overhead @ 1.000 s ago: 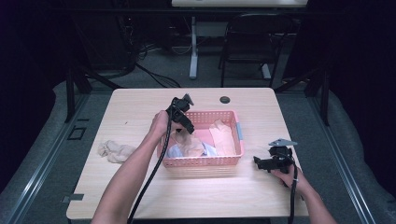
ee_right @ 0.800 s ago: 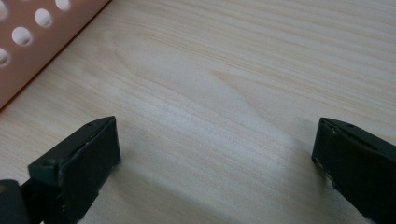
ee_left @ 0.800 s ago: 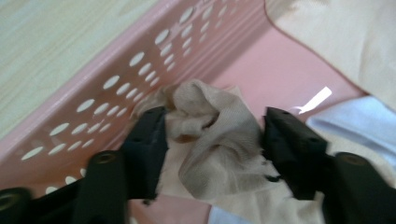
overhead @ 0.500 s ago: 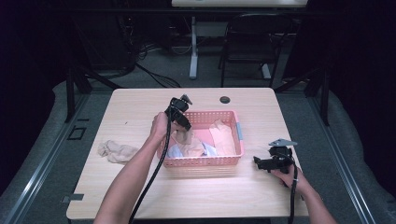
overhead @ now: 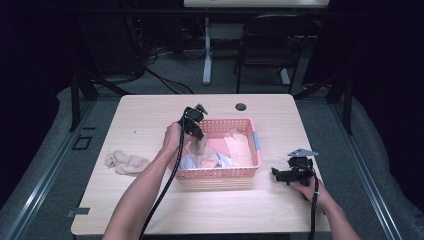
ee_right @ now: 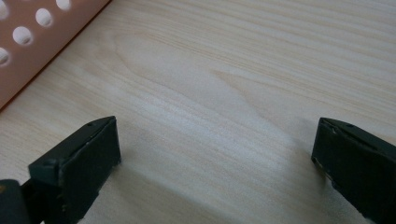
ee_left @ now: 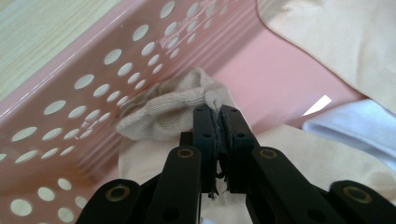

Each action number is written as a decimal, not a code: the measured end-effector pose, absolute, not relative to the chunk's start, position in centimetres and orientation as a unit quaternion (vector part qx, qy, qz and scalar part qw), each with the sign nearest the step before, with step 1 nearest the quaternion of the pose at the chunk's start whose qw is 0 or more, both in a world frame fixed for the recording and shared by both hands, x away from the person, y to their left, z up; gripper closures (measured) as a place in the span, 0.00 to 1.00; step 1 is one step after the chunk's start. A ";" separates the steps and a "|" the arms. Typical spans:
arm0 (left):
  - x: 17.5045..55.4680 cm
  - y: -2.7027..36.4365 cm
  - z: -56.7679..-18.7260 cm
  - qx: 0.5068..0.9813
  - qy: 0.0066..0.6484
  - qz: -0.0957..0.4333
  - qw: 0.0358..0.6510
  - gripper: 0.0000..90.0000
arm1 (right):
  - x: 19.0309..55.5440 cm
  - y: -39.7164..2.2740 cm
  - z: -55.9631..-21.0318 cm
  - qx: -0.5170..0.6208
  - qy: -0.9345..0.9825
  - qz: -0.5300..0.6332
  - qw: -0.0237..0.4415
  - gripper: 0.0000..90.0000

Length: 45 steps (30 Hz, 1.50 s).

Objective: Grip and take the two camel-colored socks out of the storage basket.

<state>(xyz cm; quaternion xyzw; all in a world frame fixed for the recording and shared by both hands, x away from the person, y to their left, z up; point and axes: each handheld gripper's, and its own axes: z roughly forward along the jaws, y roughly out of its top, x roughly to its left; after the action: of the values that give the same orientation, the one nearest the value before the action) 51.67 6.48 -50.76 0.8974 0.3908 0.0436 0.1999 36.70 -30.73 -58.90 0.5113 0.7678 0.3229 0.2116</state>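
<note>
From the high view, I have my left gripper [overhead: 196,131] down inside the pink basket [overhead: 256,145], its jaws having just closed on a beige sock [overhead: 199,148] at the near-left corner. My right gripper [overhead: 280,175] rests on the table [overhead: 150,115] off to the basket's right side. Another beige sock [overhead: 125,162] lies on the table well to the left of my left gripper. The risk I see: lifting could drag the light basket along if the fabric snags on it.

In the left gripper view, the jaws are pinched together on a small fold of the sock [ee_left: 173,109], right at the fingertips, with the perforated basket wall [ee_left: 93,93] just to their left. That grip looks thin, so I judge the cloth may slip out as I pull, or the neighbouring garments under it may come along.

In the right gripper view, the jaws stand wide over bare table [ee_right: 219,93], the basket corner [ee_right: 28,42] ahead-left. It holds nothing, so nothing steadies the basket.
</note>
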 end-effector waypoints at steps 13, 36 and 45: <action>50.7 6.9 -45.2 0.924 0.336 0.044 0.179 0.96 | 36.7 -30.7 -58.9 0.511 0.768 0.323 0.211 0.00; 49.0 8.5 -36.6 0.937 0.298 0.046 0.174 0.96 | 36.6 -30.8 -58.9 0.510 0.769 0.321 0.213 0.01; 47.5 11.8 -33.6 0.930 0.308 0.071 0.188 0.96 | 36.6 -30.8 -58.9 0.508 0.772 0.319 0.212 0.01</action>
<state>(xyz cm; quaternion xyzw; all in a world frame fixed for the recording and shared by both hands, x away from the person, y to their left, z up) 47.55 11.77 -33.62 0.9300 0.3080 0.0710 0.1876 36.60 -30.82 -58.86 0.5079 0.7719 0.3186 0.2115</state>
